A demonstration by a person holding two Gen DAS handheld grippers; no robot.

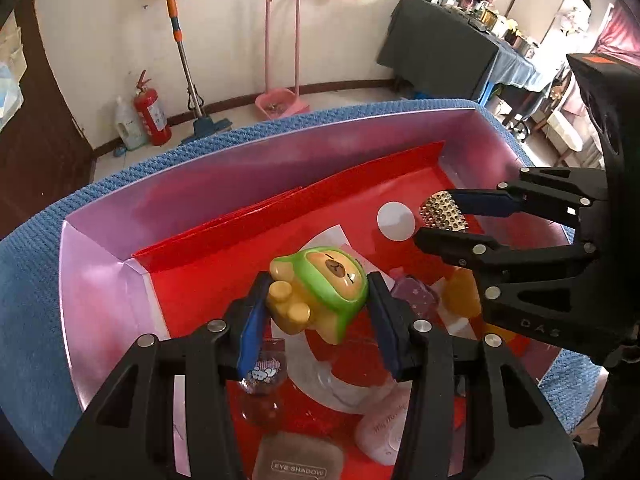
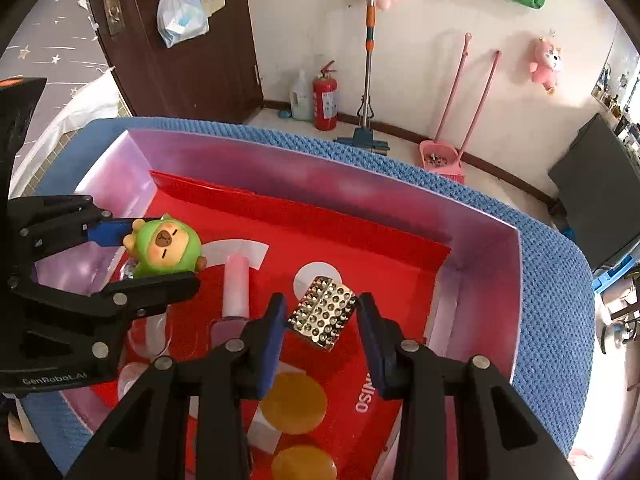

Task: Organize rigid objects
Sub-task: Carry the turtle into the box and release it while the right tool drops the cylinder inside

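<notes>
My left gripper (image 1: 318,292) is shut on a green and yellow bear toy (image 1: 320,288), held above a pink box with a red lining (image 1: 200,280). The toy also shows in the right wrist view (image 2: 164,250), between the left gripper's fingers (image 2: 160,256). My right gripper (image 2: 322,320) is shut on a gold studded case (image 2: 322,318), held over the box's right half. The case and right gripper also show in the left wrist view (image 1: 442,213).
In the box lie a pink tube (image 2: 236,284), amber round lids (image 2: 292,402), a clear bottle (image 1: 262,376), a brown eye shadow case (image 1: 298,462) and a pink compact (image 1: 384,428). The box sits on a blue mat (image 2: 560,300).
</notes>
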